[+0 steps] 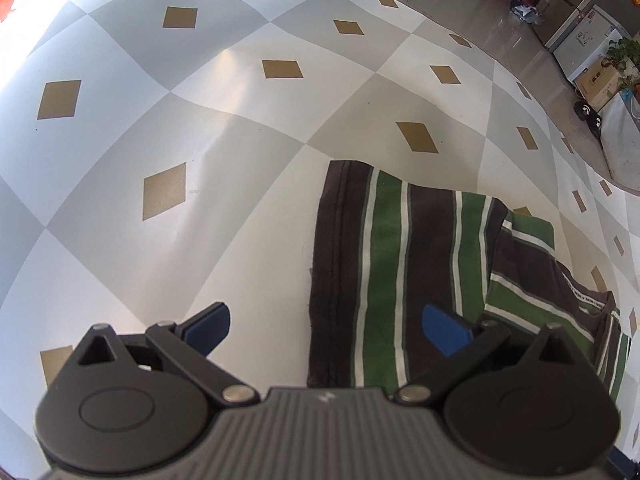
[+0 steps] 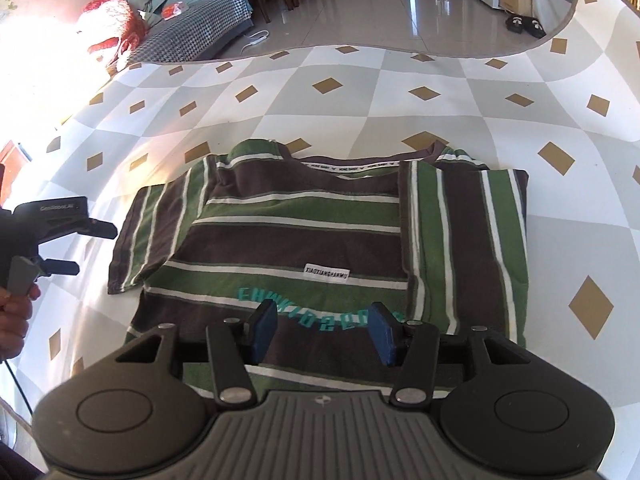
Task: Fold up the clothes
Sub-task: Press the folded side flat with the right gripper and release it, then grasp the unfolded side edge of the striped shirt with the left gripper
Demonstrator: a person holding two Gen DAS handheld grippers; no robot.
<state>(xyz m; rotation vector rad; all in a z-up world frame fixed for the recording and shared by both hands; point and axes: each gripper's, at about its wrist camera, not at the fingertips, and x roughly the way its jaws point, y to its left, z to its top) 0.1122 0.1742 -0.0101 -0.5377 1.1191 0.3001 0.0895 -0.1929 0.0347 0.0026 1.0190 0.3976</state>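
Note:
A brown, green and white striped T-shirt lies flat on the checked tablecloth, with its neckline at the far side. Its right side is folded inward, so the stripes there run lengthwise. The left sleeve lies spread out flat. My right gripper hovers open over the near hem and the teal lettering, with nothing between its pads. In the left wrist view my left gripper stands wide open above the sleeve, its right finger over the cloth. In the right wrist view the left gripper is just left of the sleeve.
The tablecloth reaches far to the left and back. The table's far edge curves, with shiny floor beyond it. A sofa with a houndstooth throw, chairs, a fridge and boxes stand across the room. A hand holds the left gripper.

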